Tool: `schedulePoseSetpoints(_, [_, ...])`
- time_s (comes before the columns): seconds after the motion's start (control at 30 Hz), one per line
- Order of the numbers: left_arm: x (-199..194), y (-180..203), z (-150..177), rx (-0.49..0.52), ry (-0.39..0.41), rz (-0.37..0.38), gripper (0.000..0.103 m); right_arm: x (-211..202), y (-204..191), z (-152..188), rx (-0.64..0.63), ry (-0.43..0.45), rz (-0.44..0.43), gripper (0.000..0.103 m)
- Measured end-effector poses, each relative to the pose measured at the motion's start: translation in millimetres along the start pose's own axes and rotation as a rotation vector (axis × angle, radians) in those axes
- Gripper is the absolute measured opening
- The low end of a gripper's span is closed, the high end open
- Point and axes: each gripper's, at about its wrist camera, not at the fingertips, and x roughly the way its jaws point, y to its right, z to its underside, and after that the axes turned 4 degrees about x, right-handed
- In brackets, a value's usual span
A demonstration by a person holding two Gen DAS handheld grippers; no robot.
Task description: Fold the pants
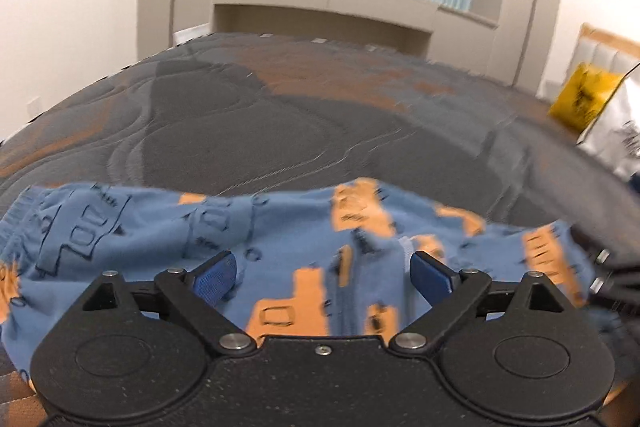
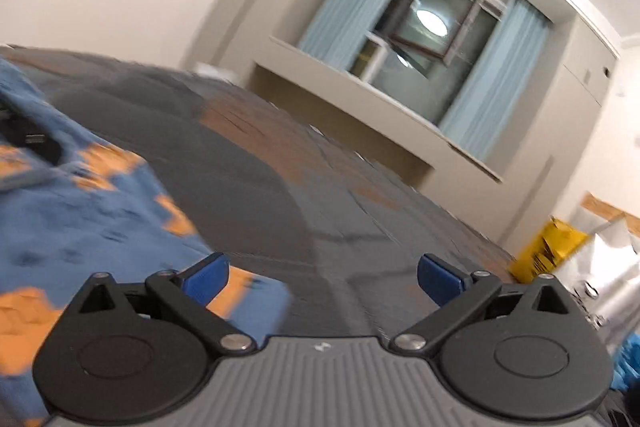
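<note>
We work on a grey and orange quilted mattress (image 1: 256, 115) that fills most of both views, with a curtained window (image 2: 424, 39) beyond it and a yellow bag (image 1: 580, 99) off to one side. On the mattress lie the pants (image 1: 280, 227), blue with orange printed blocks, spread as a wide low band with the gathered waistband toward the left edge of the left wrist view. We judge that at least one fold is already laid, since the cloth sits flat and compact in layers, though blur keeps us from counting them; a further fold or some smoothing may be left. Our left gripper (image 1: 322, 273) hovers just over the middle of the pants, its jaws wide apart and nothing clamped between the blue pads. Our right gripper (image 2: 322, 277) is equally wide and empty, pointing mostly at bare mattress, with the pants lying to its left, one corner just under its left finger.
</note>
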Motion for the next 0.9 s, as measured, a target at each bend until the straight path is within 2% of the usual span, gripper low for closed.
schedulePoseSetpoints(0.13, [5.2, -12.8, 5.7, -0.046, -0.006, 0.009, 0.099, 29.2, 0.1, 5.2, -0.006, -0.075, 0.032, 0.103])
schedulePoseSetpoints(0.2, [5.5, -13.7, 6.9, -0.048, -0.001, 0.009, 0.100, 39.8, -1.2, 12.5, -0.016, -0.122, 0.008, 0.103])
schedulePoseSetpoints(0.3, [1.7, -15.1, 5.5, -0.060, 0.006, 0.013, 0.099, 39.0, -0.3, 20.6, -0.013, -0.110, 0.012, 0.103])
schedulePoseSetpoints(0.43, [-15.3, -16.2, 7.7, -0.064, 0.037, 0.009, 0.100, 19.2, 9.2, 21.0, 0.022, -0.072, 0.020, 0.103])
schedulePoseSetpoints(0.57, [-35.4, -11.6, 24.4, -0.012, 0.056, -0.021, 0.102, -25.2, 11.0, 28.0, 0.032, -0.043, -0.027, 0.103])
schedulePoseSetpoints(0.63, [-40.9, -7.2, 35.8, 0.025, 0.059, -0.040, 0.102, -41.7, 7.0, 36.2, 0.013, -0.050, -0.024, 0.103])
schedulePoseSetpoints(0.73, [-46.3, -2.0, 49.7, 0.072, 0.112, -0.068, 0.102, -49.4, -0.7, 49.1, -0.010, -0.078, -0.022, 0.103])
schedulePoseSetpoints(0.9, [-65.1, -15.3, 51.1, -0.005, 0.158, -0.052, 0.102, -51.5, -0.1, 38.1, 0.030, -0.056, -0.026, 0.103])
